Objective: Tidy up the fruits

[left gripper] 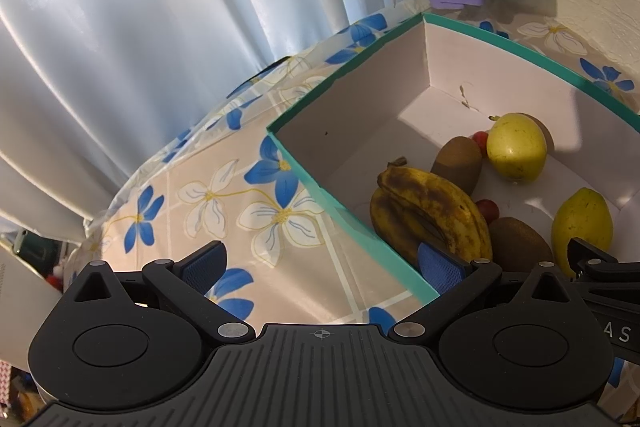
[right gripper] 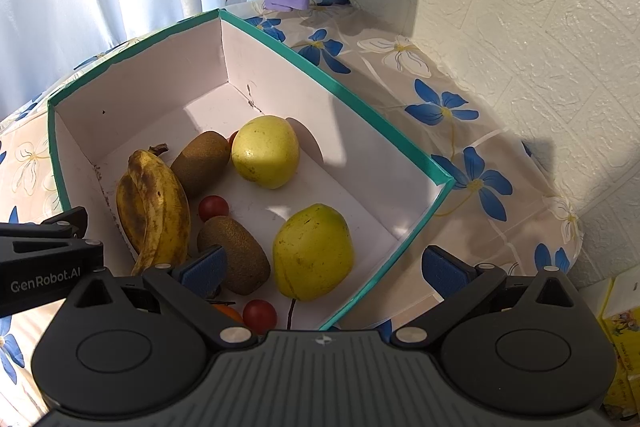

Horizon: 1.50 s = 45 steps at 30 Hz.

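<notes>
Right claw (right gripper: 322,269) spread, empty | left claw (left gripper: 320,263) spread | box (right gripper: 384,131): bananas (right gripper: 154,203), kiwis, possibly lemons

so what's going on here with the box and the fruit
A person holds two black two-finger grippers over a teal-edged white cardboard box on a flowered tablecloth. Inside lie a brown-spotted yellow banana bunch, two fuzzy brown kiwis, two round yellow-green fruits and small red tomatoes. Both the left gripper and the right gripper are open and hold nothing. The right one hovers above the nearer fruits, while the left straddles the box's near wall.
</notes>
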Each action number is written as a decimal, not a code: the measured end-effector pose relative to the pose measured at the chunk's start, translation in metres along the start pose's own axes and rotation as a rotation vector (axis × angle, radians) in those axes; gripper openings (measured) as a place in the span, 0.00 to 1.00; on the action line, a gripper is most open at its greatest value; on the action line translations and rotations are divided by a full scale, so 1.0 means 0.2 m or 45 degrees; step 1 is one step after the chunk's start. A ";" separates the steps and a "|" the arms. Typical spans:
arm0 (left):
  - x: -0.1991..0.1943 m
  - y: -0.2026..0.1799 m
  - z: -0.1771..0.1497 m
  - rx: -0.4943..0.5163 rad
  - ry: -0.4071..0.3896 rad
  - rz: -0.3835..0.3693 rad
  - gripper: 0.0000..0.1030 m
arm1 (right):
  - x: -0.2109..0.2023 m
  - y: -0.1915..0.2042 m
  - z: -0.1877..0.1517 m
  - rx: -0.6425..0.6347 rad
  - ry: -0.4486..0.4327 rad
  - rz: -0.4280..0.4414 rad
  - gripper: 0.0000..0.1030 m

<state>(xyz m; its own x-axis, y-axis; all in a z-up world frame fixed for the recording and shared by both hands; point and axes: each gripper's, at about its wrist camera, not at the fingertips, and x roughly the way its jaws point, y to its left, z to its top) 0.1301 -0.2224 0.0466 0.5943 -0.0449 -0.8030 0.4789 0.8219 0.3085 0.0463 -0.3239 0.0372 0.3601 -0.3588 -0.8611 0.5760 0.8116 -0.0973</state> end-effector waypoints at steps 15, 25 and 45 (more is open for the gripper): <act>0.00 0.00 0.00 0.004 -0.003 0.003 1.00 | 0.00 0.00 0.00 -0.002 0.000 0.002 1.00; 0.00 0.00 -0.01 0.008 -0.003 0.007 1.00 | -0.01 0.00 0.00 -0.008 -0.004 0.002 1.00; -0.02 -0.01 -0.01 0.021 -0.048 0.032 1.00 | -0.01 0.00 0.00 -0.028 -0.007 0.004 1.00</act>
<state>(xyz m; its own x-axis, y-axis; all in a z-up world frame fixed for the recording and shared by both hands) 0.1268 -0.2226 0.0485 0.6301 -0.0462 -0.7751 0.4741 0.8135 0.3369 0.0468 -0.3235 0.0386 0.3658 -0.3588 -0.8587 0.5586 0.8227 -0.1058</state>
